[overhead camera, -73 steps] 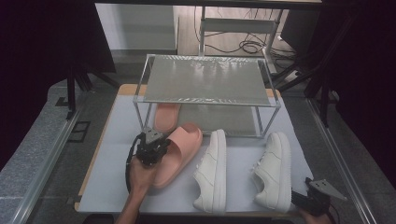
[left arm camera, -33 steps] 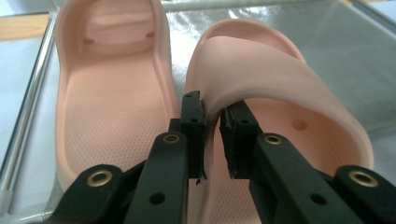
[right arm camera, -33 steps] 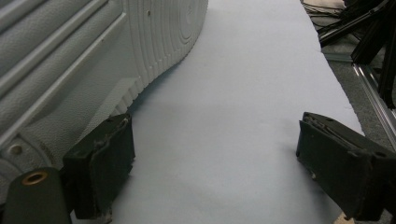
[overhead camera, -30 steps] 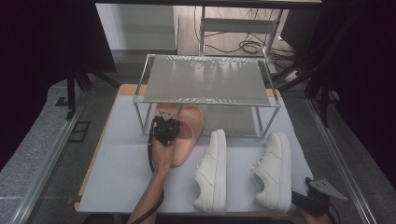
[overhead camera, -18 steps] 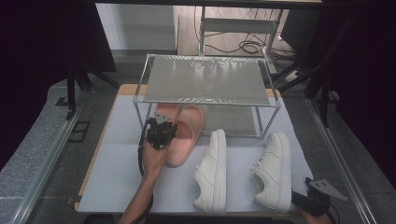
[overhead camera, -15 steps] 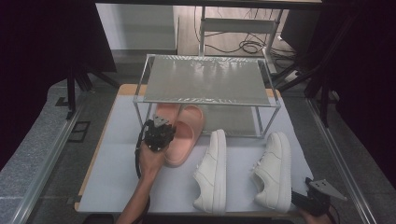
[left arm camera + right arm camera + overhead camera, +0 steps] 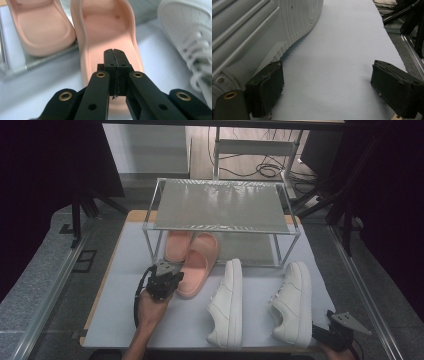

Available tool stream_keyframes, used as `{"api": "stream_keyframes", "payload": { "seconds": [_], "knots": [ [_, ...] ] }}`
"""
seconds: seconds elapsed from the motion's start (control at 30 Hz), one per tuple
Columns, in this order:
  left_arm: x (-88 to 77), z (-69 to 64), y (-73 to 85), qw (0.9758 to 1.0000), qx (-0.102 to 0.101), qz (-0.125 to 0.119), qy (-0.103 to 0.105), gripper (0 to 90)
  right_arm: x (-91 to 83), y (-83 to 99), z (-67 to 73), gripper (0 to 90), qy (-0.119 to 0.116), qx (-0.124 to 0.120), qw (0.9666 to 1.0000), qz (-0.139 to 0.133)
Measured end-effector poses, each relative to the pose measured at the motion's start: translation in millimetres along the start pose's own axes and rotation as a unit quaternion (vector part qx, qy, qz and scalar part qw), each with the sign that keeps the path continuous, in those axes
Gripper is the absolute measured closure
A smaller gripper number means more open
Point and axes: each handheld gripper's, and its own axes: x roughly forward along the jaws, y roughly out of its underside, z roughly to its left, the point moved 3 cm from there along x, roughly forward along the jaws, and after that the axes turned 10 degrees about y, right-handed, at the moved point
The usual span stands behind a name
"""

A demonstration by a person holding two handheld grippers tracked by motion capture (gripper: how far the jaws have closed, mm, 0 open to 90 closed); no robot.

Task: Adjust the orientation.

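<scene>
Left gripper (image 7: 172, 279), left of centre in the high view: fingers (image 7: 110, 60) clenched together, having just closed, nothing between them, poised over the heel of the right-hand pink slipper (image 7: 197, 262). That slipper lies beside its mate (image 7: 175, 245), toe under the rack (image 7: 220, 205). Right gripper (image 7: 327, 92), lower right: fingers released, apparently just beside the white sneaker (image 7: 292, 302) on the surface (image 7: 125, 270)

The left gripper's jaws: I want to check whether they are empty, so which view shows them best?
The left gripper view: the left gripper has its jaws pressed flat together with nothing between them, over the heel of the pink slipper. The high view shows that gripper small and dark beside the slipper, jaws indistinct. The right gripper view faces a white sneaker instead.
</scene>
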Motion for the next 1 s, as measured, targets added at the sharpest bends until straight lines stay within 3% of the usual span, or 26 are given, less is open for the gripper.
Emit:
{"api": "stream_keyframes", "payload": {
  "seconds": [0.27, 0.5, 0.73, 1.0],
  "knots": [
    [-6.1, -13.2, 26.0, 0.9998, 0.003, 0.016, 0.013, 89.7, 0.0, 0.0, 0.1, 11.4, 0.000, 0.000, 1.0000, 0.000],
    [-2.9, -16.5, 41.3, 0.9992, 0.013, 0.037, -0.003, 89.8, 0.0, 0.0, 0.2, 11.3, 0.000, 0.001, 1.0000, 0.000],
    [8.2, -14.4, 45.1, 0.9992, 0.004, 0.039, 0.003, 89.8, 0.0, 0.0, 0.2, 11.3, 0.000, 0.001, 1.0000, 0.000],
    [20.2, -19.9, 38.2, 0.9994, 0.005, 0.032, 0.011, 89.7, 0.0, 0.0, 0.2, 11.3, 0.000, 0.001, 1.0000, 0.000]
  ]
}}
